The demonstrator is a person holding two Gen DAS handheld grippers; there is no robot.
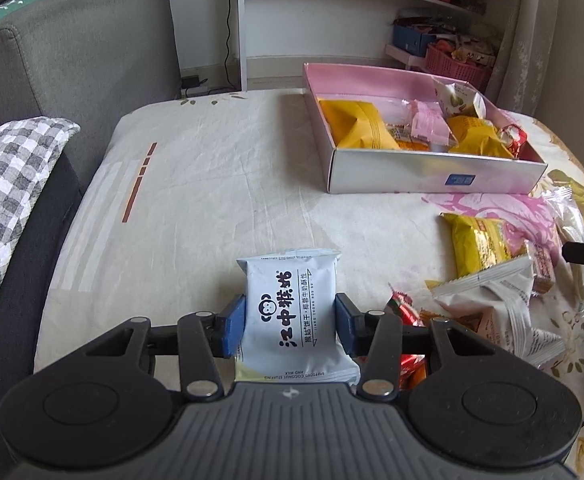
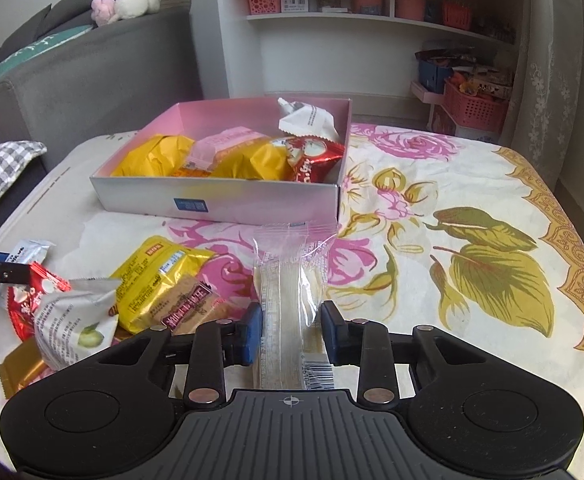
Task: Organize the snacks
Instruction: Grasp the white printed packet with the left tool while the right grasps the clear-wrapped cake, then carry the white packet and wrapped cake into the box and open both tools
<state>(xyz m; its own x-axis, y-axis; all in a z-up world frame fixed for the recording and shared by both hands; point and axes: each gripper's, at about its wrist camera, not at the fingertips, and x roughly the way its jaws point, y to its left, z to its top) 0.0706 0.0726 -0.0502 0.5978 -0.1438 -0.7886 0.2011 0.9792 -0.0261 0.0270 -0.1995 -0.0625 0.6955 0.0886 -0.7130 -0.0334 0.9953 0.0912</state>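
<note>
A pale blue biscuit packet (image 1: 296, 312) printed with dark Chinese lettering sat pinched between the blue pads of the left gripper (image 1: 290, 322), held above the bed (image 1: 195, 184). A long clear-wrapped snack (image 2: 287, 308) was clamped in the same way by the right gripper (image 2: 292, 326), its far end reaching toward the box. The pink box (image 2: 219, 200) rested on the bed further back, toward the edge nearest the shelves, and held yellow bags (image 2: 155, 158), a pink-wrapped piece (image 2: 219, 146), a red wrapper (image 2: 312, 158) and a white pouch (image 2: 310, 120). Between the grippers and the box, a loose pile lay on the flowered bedcover (image 2: 472, 240): a yellow packet (image 2: 159, 276), a brown biscuit bar (image 2: 191, 306) partly on top of it, a white pouch with a green fruit picture (image 2: 75, 320) and a red sweet wrapper (image 2: 31, 292). A grey sofa (image 1: 75, 52) stood beside the bed, with white shelves (image 2: 332, 20) against the wall behind.
</note>
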